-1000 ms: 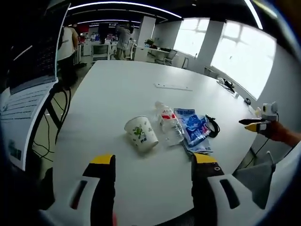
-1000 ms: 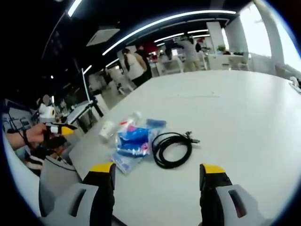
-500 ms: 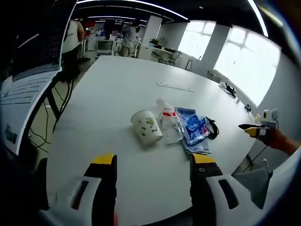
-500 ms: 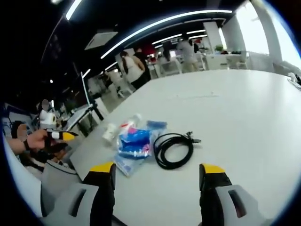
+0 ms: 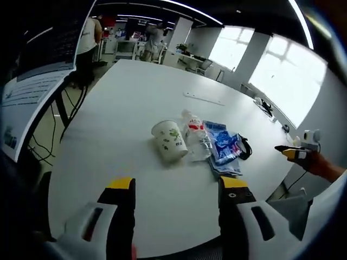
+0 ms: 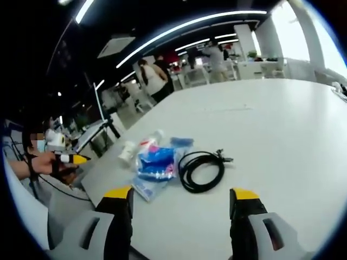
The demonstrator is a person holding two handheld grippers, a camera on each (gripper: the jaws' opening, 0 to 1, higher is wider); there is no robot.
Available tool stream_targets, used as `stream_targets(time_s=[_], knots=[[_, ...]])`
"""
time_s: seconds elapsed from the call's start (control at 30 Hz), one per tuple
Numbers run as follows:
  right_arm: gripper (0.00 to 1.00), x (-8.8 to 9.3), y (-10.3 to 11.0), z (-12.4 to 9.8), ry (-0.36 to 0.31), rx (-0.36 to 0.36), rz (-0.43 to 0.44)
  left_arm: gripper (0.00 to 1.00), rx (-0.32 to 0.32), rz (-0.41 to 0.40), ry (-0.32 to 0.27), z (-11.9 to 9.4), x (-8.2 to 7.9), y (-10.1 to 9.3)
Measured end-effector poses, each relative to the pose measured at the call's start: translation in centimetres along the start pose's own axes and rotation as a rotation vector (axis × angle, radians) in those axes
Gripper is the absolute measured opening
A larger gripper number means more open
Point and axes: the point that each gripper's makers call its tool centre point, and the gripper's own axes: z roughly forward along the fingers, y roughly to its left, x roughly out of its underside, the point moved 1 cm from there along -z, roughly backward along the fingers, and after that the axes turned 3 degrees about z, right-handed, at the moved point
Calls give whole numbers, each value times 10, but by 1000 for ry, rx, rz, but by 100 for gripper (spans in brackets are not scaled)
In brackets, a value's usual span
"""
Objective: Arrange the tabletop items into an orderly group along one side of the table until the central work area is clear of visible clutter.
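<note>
My left gripper (image 5: pixel 174 189) and right gripper (image 6: pixel 181 201) both hang released and empty, short of the items. Beyond them on the white surface (image 5: pixel 124 97), the paper cup (image 5: pixel 169 141) lies tipped, the bottle (image 5: pixel 196 134) and blue packets (image 5: pixel 223 147) touching beside it, the black cable (image 6: pixel 201 170) just past. I judge them bunched, not yet moved aside.

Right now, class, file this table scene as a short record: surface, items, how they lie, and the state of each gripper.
surface: white table
items: paper cup, bottle, blue packets, black cable
layout: one loose cluster; cup and bottle on their sides, cable coiled beside the packets
left gripper: open, short of the cup, holding nothing
right gripper: open, short of the cable, holding nothing
</note>
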Motion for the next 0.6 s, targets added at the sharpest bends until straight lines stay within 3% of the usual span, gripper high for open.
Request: stream_targets(time_s=[0.6], knots=[[72, 1, 0, -4, -2, 6, 3, 60, 29, 4, 29, 6, 10, -10]])
